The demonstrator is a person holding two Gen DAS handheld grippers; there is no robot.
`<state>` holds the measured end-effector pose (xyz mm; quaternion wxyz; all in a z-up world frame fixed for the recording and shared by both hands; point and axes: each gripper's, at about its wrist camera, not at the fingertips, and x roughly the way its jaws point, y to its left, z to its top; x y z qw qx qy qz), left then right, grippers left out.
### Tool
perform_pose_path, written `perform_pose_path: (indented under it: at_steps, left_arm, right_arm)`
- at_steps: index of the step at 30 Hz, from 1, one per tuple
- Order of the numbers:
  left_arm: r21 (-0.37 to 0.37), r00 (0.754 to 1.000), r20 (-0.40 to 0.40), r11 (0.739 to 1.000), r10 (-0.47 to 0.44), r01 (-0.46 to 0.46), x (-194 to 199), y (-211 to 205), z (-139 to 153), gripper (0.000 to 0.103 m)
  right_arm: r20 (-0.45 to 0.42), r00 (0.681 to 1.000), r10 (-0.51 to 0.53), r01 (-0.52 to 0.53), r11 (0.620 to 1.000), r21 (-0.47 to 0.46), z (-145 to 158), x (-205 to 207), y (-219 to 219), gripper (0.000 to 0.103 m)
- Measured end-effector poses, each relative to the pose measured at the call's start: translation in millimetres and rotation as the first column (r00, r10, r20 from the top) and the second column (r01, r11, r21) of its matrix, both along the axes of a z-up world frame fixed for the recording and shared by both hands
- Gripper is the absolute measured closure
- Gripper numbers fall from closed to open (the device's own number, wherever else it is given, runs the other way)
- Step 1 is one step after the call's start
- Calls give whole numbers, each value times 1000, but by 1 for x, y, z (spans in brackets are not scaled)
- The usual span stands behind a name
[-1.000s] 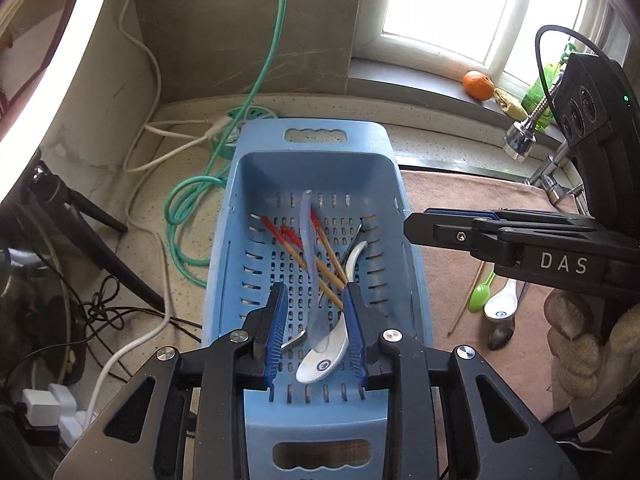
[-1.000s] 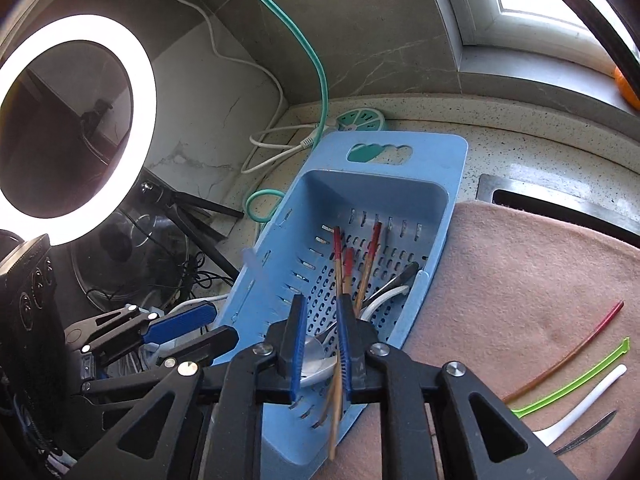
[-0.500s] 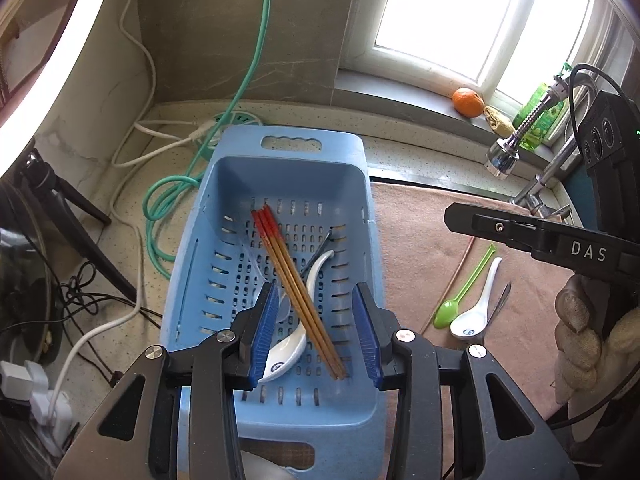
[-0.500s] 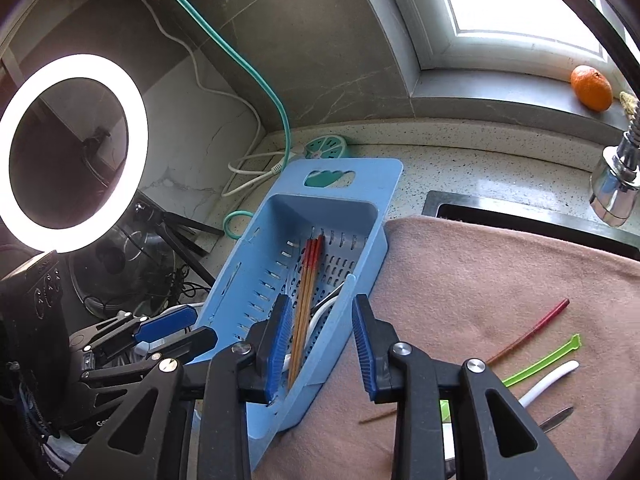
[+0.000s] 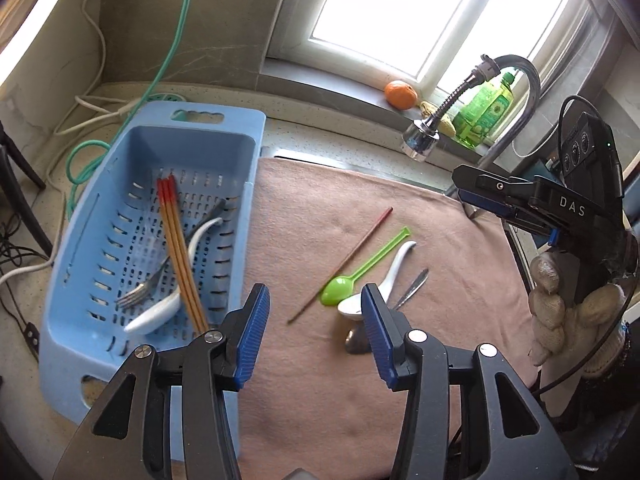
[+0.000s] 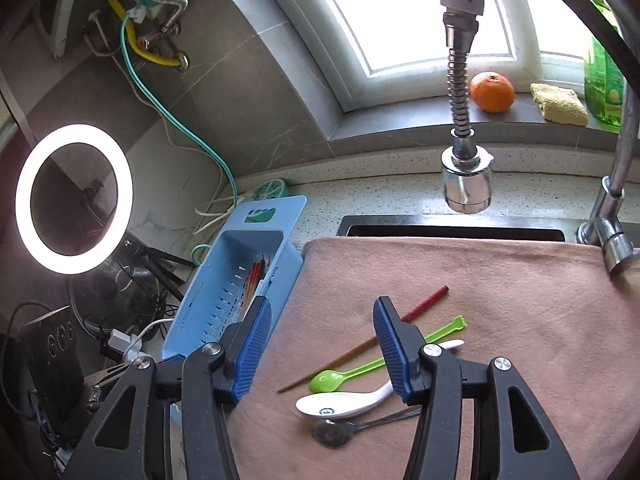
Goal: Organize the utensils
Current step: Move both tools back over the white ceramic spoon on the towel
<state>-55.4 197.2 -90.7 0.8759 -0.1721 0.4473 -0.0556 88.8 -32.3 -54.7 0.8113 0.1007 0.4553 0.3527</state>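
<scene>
While both tools (image 5: 314,324) (image 6: 322,346) opening, empty: faucet (image 6: 466,176) overhead, orange (image 6: 492,86) on sill, basket (image 5: 240,160) leftward.

Blue basket (image 5: 248,152); pink towel (image 5: 440,220); green spoon (image 5: 340,286); red-tipped chopsticks (image 5: 176,232); orange fruit (image 6: 492,86).

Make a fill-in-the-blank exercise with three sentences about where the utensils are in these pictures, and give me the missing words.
1. The fork lies inside the blue ____.
2. The green spoon, the white spoon and the metal spoon lie on the pink ____.
3. On the windowsill, beside the yellow sponge, sits one ____.

Missing words: basket; cloth; orange
</scene>
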Motion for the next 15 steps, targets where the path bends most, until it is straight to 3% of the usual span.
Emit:
perform_pose_path:
  at_steps: [8,12,15]
  left_arm:
    - [-87,998,-48,996,-41,37,0,-38,-23,51]
    - [-168,996,-79,986,-36,23,3,-47,-37,51]
    - [-184,995,-100,983,-29,10,10,-54,-46,51]
  right_arm:
    - [-151,988,-14,8,999,-43,-37,9,-30,53]
    - [-243,970,-20,8,999,-54,-60,14,-31,53]
    - [-304,952,-23,7,999,-53,-77,19,-27,53]
